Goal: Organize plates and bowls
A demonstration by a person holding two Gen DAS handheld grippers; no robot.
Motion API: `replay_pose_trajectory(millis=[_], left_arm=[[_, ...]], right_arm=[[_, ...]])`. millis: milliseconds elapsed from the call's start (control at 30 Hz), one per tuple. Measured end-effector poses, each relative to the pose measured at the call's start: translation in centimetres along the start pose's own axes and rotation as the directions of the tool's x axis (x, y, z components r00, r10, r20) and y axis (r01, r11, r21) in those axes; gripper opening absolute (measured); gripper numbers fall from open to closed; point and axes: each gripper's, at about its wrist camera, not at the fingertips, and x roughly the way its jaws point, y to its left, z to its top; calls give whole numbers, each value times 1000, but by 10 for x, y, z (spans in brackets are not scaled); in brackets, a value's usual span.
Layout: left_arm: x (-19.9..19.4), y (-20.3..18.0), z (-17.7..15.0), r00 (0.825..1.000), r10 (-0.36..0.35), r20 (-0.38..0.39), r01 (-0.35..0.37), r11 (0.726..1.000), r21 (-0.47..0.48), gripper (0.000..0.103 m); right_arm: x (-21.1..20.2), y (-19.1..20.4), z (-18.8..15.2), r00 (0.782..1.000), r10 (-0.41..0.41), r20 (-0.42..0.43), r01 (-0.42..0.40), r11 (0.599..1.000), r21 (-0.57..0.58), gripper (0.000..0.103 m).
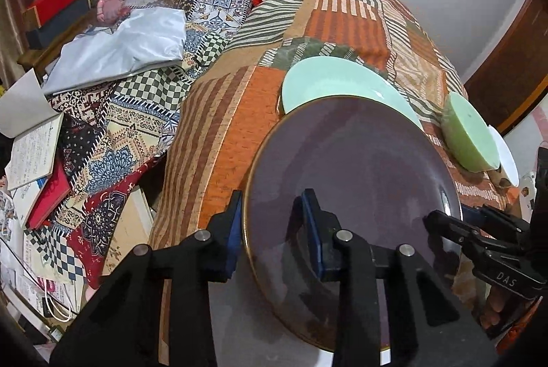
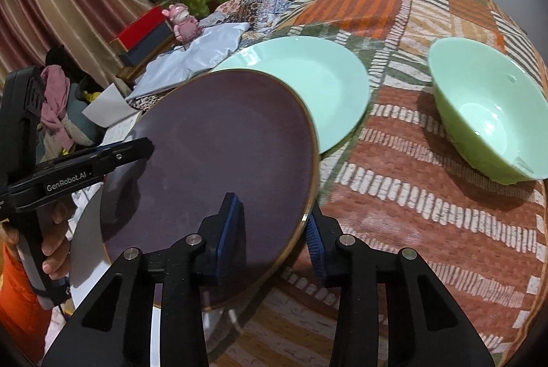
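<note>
Both grippers are clamped on the purple plate [image 1: 352, 175], one at each side of its rim; the left gripper [image 1: 274, 230] has one blue pad under the rim and one on the face, and the right gripper [image 2: 274, 230] pinches the opposite edge likewise. In the right wrist view the purple plate sits at the centre, its far edge overlapping the mint plate [image 2: 308, 86] at about one o'clock; the green bowl [image 2: 489, 113] stands apart at three o'clock on the patterned cloth [image 2: 411, 202]. The step in hand appears to be lifting the purple plate for stacking; the next move calls for an even, level raise by both hands, then carrying it towards the mint plate.
</note>
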Motion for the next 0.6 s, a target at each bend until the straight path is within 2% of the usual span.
replay_pose_trajectory(millis=[333,600], left_arm=[[-4,-7,-3,1000,11,-4,-11,1000,1,33],[-11,-16,-10,1000,-11,-7,11,1000,-5,33]], right_arm=[[-6,-6,-1,1000,4,15,-5,1000,21,33],[-18,-12,-8,999,1,32,-2,1000,28,33]])
